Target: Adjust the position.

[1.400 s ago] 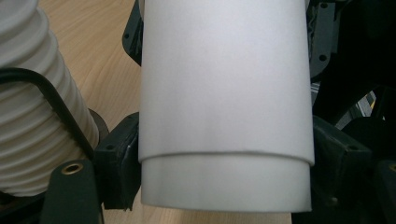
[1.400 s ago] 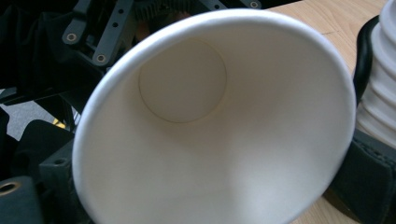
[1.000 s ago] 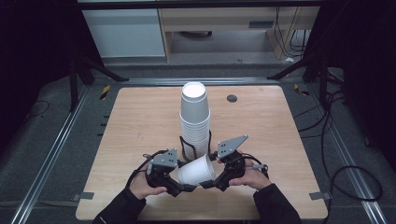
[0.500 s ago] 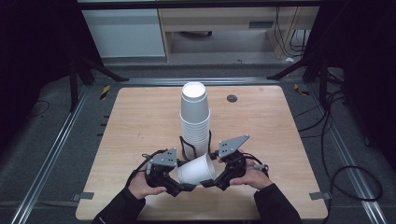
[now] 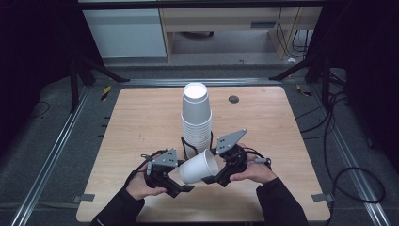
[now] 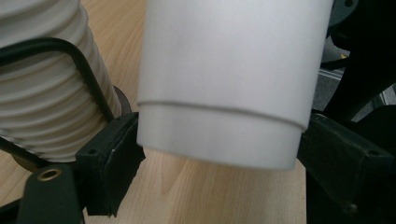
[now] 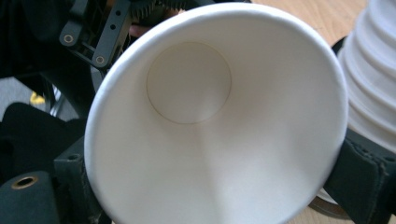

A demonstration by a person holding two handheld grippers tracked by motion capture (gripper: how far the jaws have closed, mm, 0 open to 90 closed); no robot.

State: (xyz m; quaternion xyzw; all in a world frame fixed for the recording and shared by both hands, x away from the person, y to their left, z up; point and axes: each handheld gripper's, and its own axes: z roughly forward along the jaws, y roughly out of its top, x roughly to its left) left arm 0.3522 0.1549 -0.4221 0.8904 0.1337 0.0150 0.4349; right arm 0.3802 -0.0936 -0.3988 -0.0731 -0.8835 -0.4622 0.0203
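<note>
Near the counter's (image 5: 141, 117) front edge, low before the cup stack (image 5: 196, 117), almost nothing has shifted over the last second: the white cup (image 5: 198, 166) stays on its side between both hands, so separation looks paused. Left tongs (image 5: 181, 181) pinch its base end. Right tongs (image 5: 214, 175) clamp the rim, mouth toward them.

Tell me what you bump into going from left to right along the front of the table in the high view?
Left hand → left gripper → single white paper cup lying on its side → right gripper → right hand.
</note>
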